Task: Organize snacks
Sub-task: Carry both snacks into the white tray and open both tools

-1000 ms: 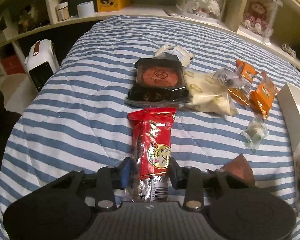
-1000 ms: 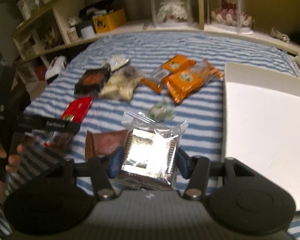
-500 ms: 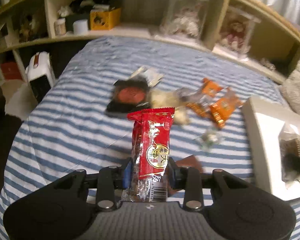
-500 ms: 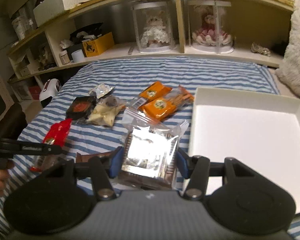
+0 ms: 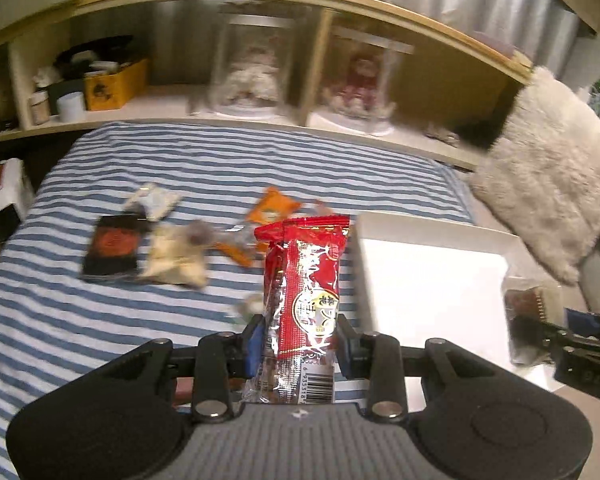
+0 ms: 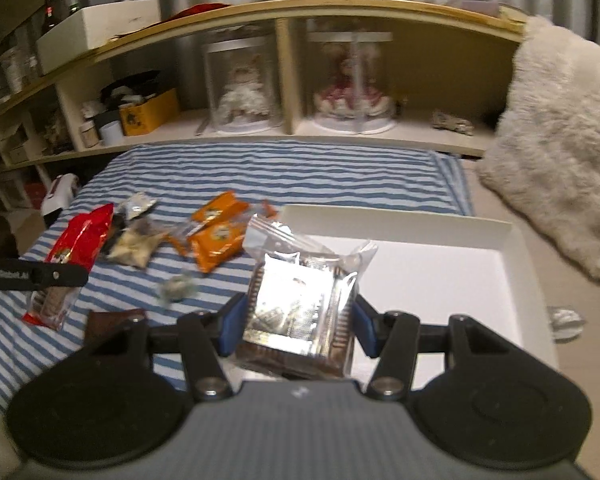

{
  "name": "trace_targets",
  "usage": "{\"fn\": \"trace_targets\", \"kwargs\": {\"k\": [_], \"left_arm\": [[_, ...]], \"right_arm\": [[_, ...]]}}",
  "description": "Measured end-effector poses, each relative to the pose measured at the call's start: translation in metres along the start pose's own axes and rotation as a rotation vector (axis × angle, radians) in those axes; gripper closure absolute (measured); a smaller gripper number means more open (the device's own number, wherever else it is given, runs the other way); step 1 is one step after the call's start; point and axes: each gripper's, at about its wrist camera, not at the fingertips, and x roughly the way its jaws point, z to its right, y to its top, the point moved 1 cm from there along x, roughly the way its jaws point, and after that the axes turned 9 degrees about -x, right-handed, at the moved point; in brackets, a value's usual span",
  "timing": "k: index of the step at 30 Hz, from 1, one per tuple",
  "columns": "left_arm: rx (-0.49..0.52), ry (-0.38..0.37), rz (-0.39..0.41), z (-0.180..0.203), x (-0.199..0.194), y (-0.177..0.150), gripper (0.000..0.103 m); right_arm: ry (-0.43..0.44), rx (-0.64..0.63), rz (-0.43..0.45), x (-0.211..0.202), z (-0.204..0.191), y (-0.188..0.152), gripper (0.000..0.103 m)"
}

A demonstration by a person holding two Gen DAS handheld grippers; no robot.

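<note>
While your left gripper (image 5: pixel 298 344) clamps its blue pads on the lower half of the red snack packet (image 5: pixel 306 276), that packet stands upright in the air, its barcode end toward the camera and its crimped top reaching level with the near corner of the white box (image 5: pixel 428 276). Your right gripper (image 6: pixel 296 322) is closed on the clear-wrapped brown cake (image 6: pixel 300 300), a square pack with a shiny film top, held above the left edge of the same white box (image 6: pixel 440 280); the box is an open, shallow tray with nothing visible inside it.

From your right camera you can see the left gripper's black finger crossing the red packet (image 6: pixel 70 256) at the left side of the view.

Below and behind both packs, the blue-and-white striped bedspread (image 5: pixel 112 312) carries the remaining snacks: 2 orange packets (image 6: pixel 218 236) side by side just left of the box, a pale bag of snacks (image 5: pixel 176 256), a black tray pack with a red round label (image 5: pixel 112 248), a small silver sachet (image 6: pixel 138 204), a small greenish wrapped sweet (image 6: pixel 176 288) and a brown sachet (image 6: pixel 110 320) nearest you.

A fluffy white cushion (image 6: pixel 560 152) lies to the right of the box. The shelf behind holds 2 dolls in clear cases (image 6: pixel 244 92).
</note>
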Motion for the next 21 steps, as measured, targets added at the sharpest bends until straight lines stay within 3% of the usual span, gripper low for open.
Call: {"fn": "trace_targets", "kwargs": {"k": [12, 21], "left_arm": [[-0.003, -0.089, -0.073, 0.075, 0.053, -0.01, 0.065], [-0.008, -0.099, -0.08, 0.091, 0.096, 0.006, 0.063]], "right_arm": [[-0.047, 0.05, -0.048, 0.012, 0.052, -0.017, 0.042], [-0.037, 0.072, -0.054, 0.047, 0.071, -0.008, 0.042]]}}
